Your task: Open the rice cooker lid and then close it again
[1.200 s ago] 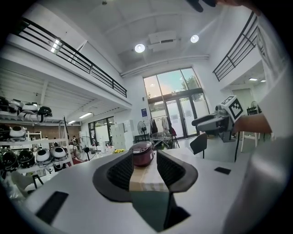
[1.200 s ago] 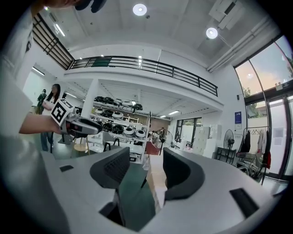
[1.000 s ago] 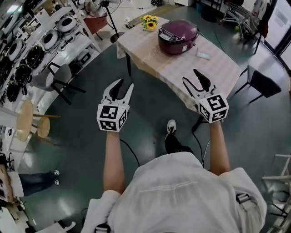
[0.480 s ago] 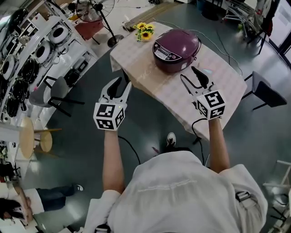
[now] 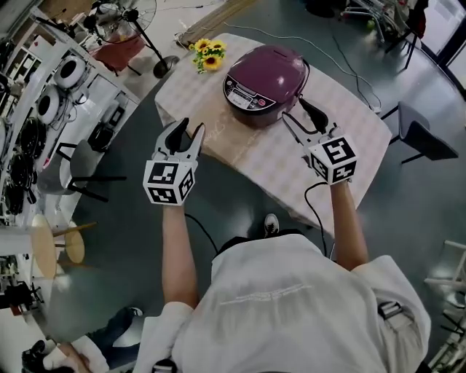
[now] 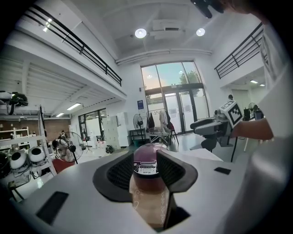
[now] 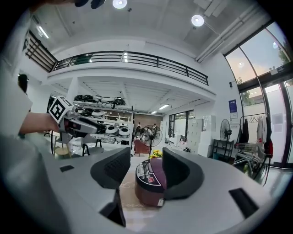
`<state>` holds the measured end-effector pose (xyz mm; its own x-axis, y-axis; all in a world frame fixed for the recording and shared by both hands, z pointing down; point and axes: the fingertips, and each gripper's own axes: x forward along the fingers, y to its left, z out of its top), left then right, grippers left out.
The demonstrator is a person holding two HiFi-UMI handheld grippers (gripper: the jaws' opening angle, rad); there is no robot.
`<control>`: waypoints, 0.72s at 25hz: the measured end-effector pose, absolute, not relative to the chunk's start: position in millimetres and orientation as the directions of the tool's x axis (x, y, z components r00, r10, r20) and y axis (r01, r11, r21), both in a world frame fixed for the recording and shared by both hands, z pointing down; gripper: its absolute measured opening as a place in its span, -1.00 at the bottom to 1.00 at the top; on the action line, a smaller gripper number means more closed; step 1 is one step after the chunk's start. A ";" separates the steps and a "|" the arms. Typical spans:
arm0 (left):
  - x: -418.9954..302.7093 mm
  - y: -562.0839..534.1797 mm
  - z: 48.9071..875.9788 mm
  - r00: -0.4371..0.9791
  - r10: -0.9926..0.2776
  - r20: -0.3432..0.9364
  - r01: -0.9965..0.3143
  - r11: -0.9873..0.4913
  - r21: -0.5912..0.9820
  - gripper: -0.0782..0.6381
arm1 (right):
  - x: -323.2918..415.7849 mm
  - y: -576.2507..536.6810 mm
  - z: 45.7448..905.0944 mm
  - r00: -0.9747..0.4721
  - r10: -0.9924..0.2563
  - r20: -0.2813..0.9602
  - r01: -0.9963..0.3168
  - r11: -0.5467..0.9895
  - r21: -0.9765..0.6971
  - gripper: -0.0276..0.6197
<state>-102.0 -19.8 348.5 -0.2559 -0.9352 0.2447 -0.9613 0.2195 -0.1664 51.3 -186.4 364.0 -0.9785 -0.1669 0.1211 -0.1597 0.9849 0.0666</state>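
A purple rice cooker (image 5: pixel 263 76) with its lid down stands on a table with a beige checked cloth (image 5: pixel 262 156). In the head view my left gripper (image 5: pixel 188 130) hovers at the table's near left edge, short of the cooker, open and empty. My right gripper (image 5: pixel 295 113) is over the cloth just beside the cooker's right front, open; its jaws have just closed a little with nothing between them. The left gripper view shows the cooker (image 6: pixel 146 162) straight ahead between the jaws. The cooker (image 7: pixel 149 180) sits closer and lower in the right gripper view.
A bunch of sunflowers (image 5: pixel 206 55) lies on the table's far left corner. A dark chair (image 5: pixel 422 138) stands to the right of the table. Shelves of appliances (image 5: pixel 58 80) and a standing fan (image 5: pixel 120 14) line the left side. A cable (image 5: pixel 349 62) runs behind the cooker.
Both grippers have come forward to the table: the left from over the floor to its edge, the right from the near edge to beside the cooker. The cooker looms nearer in view.
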 end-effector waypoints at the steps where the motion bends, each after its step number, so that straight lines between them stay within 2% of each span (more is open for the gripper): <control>1: -104.8 -24.9 349.9 -0.246 -0.937 0.248 -0.964 0.208 -0.167 -0.30 | 48.6 -189.1 366.8 -0.977 -0.172 0.127 -0.165 0.984 0.064 -0.19; 9: -128.4 -70.6 362.2 -0.082 -0.951 0.299 -0.979 0.021 -0.202 -0.35 | 34.2 -205.7 387.8 -0.955 -0.240 0.173 -0.237 0.971 0.042 -0.22; 14: -143.9 -111.7 378.4 0.086 -0.928 0.361 -0.956 -0.179 -0.231 -0.37 | 20.7 -214.7 398.8 -0.914 -0.357 0.193 -0.358 0.933 0.032 -0.23; 18: -149.4 -146.1 393.5 0.214 -0.870 0.444 -0.872 -0.375 -0.314 -0.40 | 13.3 -219.7 408.0 -0.871 -0.446 0.206 -0.453 0.891 0.012 -0.23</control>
